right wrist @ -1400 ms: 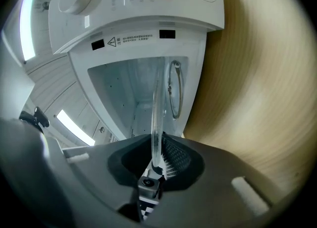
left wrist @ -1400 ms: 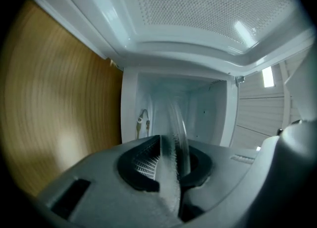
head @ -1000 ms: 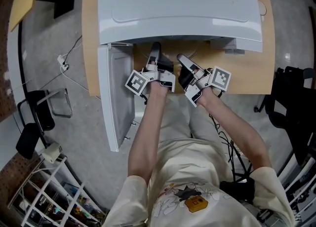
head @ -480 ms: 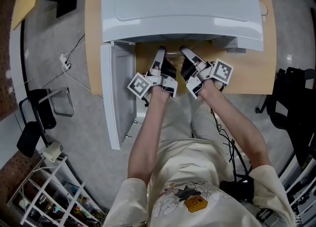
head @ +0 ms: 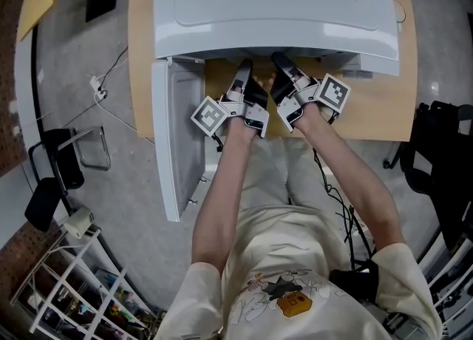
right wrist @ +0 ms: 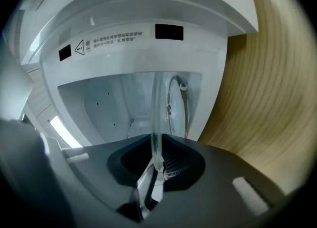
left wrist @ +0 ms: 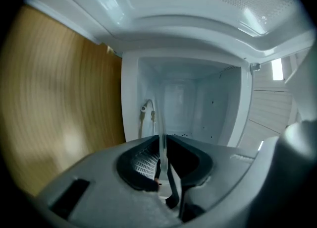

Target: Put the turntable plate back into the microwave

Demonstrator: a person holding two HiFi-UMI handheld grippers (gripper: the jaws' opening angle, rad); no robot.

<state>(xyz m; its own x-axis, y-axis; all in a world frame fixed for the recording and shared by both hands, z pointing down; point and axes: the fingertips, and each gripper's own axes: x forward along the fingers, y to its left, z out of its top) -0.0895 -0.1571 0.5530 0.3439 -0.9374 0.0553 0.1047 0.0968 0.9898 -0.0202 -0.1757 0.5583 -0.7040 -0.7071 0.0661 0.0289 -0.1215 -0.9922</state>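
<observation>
The clear glass turntable plate point(left wrist: 161, 123) is seen edge-on, held upright between both grippers at the microwave's point(head: 273, 6) open front. My left gripper point(left wrist: 162, 155) has the plate's rim between its pads, and its jaws are closing on it. My right gripper point(right wrist: 157, 160) is shut on the plate's point(right wrist: 156, 118) other side. Both views look into the white cavity point(left wrist: 198, 103). In the head view the left gripper point(head: 244, 72) and right gripper point(head: 279, 61) reach under the microwave's top edge, which hides the plate.
The microwave door point(head: 181, 146) hangs open to the left, past the table edge. The microwave stands on a wooden table point(head: 377, 109). A chair point(head: 66, 168) and cables lie on the floor at left; a black chair point(head: 443, 154) is at right.
Both grippers have moved forward toward the microwave opening, the right one further. Their tips now sit under the microwave's top edge, and the plate has gone out of sight in the head view.
</observation>
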